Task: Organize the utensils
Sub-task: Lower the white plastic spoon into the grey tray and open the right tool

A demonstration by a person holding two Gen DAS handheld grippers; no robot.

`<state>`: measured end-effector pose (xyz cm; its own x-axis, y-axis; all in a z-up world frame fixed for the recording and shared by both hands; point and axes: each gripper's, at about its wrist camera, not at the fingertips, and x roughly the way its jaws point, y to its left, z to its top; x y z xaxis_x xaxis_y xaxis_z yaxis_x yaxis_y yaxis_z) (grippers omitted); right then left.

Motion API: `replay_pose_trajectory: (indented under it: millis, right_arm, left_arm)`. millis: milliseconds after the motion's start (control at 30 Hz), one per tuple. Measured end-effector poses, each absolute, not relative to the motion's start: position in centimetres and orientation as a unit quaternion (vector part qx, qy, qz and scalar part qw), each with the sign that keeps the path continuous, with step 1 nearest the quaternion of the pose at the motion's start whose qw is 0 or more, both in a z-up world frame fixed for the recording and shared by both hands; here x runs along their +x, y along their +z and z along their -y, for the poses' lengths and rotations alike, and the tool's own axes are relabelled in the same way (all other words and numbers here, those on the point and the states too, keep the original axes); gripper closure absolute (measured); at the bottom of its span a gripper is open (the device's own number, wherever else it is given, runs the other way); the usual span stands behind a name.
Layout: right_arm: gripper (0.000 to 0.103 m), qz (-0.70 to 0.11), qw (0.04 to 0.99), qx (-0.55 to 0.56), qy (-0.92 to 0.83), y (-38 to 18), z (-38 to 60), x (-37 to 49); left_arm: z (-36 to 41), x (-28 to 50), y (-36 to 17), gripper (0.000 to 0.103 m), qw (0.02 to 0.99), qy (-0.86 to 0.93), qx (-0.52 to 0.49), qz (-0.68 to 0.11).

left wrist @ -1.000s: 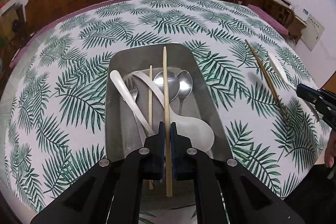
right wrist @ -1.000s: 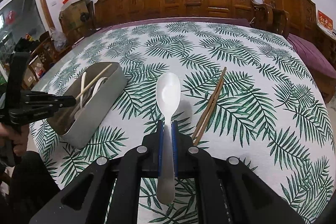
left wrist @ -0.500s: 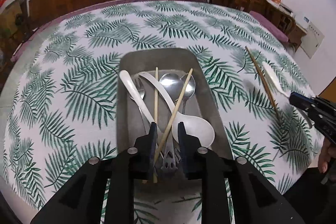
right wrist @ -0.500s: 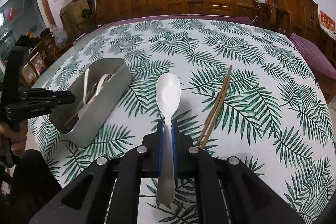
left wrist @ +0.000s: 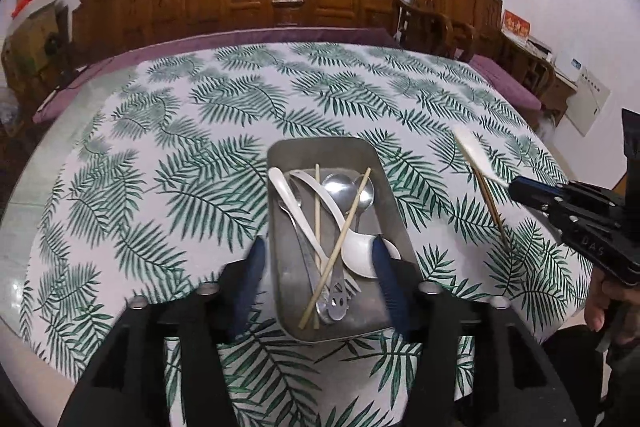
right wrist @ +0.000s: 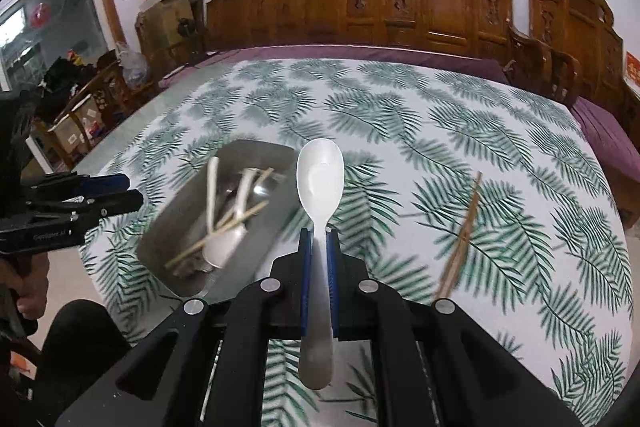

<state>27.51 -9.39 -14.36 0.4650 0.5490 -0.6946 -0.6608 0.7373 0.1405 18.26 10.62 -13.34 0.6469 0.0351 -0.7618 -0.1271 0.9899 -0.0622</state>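
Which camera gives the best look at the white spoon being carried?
The right wrist view: the white spoon fills the middle, its handle clamped in the right claw. The left wrist view shows it small and edge-on, far right.

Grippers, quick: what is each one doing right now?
Left gripper: open, holding nothing, above the metal tray.
Right gripper: shut on the white spoon, off the table.
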Motion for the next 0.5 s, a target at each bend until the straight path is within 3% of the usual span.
replay_pose_trajectory:
  millis: [67,133,500]
  right_arm:
    - [0.094,-0.376,0.849,-0.075,0.363,-14.2,8.3,27.3]
    - [0.094,-0.377,0.845,-0.075,0.372,-14.1,7.1,27.1]
    - [0.094,-0.402,0.821,-0.074,0.398,-15.6,0.5,27.2]
  left_arm:
    - [-10.8,17.9,-13.1,0.024,0.908,0.050,-0.053,-0.413]
    - [-11.2,17.5,-12.8,0.019,0.911,0.057,-0.053,-0.405]
    - [-14.0,16.4,-13.5,0.016,0.908,0.074,-0.060,-0.407]
